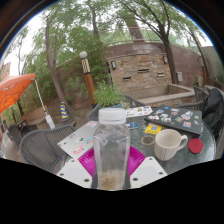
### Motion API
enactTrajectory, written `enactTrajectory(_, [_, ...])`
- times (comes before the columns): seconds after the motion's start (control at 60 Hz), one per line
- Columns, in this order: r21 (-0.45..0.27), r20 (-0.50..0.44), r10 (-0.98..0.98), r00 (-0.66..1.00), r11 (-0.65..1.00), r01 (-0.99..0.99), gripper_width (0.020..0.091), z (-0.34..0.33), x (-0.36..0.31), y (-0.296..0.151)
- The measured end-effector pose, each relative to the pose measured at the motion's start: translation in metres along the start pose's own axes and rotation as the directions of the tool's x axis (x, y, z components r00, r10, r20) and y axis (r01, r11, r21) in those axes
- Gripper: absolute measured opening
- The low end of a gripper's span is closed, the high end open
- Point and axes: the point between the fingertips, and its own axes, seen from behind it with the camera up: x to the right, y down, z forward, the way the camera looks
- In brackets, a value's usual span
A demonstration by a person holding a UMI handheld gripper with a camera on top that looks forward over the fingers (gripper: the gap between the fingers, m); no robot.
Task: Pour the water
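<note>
Outdoor table (50,140): bottle (111,148) between fingers (150,172)

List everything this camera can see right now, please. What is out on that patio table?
Bottle: one, clear plastic with a white cap, upright between the gripper's fingers.
Mug: one, cream, on the table beside the bottle, handle turned away from it.
Red item: one, small, just past the mug; cannot tell what it is.
Tray: one, dark, covered in stickers, beyond the mug.
Table: one, dark metal mesh, under all of these.
Potted plant: one, green, at the table's far side.
Stone fireplace: one, tan, behind the table.
Umbrella: one, orange, off to the side.
Trees: several, green, overhead.
Gripper: one, white fingers with magenta pads, shut on the bottle.
</note>
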Motion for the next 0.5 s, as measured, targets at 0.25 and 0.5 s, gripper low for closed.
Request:
enactTrajectory(0.25, [-0.031, 0.179, 0.836, 0.519, 0.532, -0.846, 0.0374, 0.029, 0.016, -0.081])
enactTrajectory(0.5, [-0.172, 0.283, 0.904, -0.32, -0.28, -0.944, 0.0372, 0.062, 0.051, -0.113])
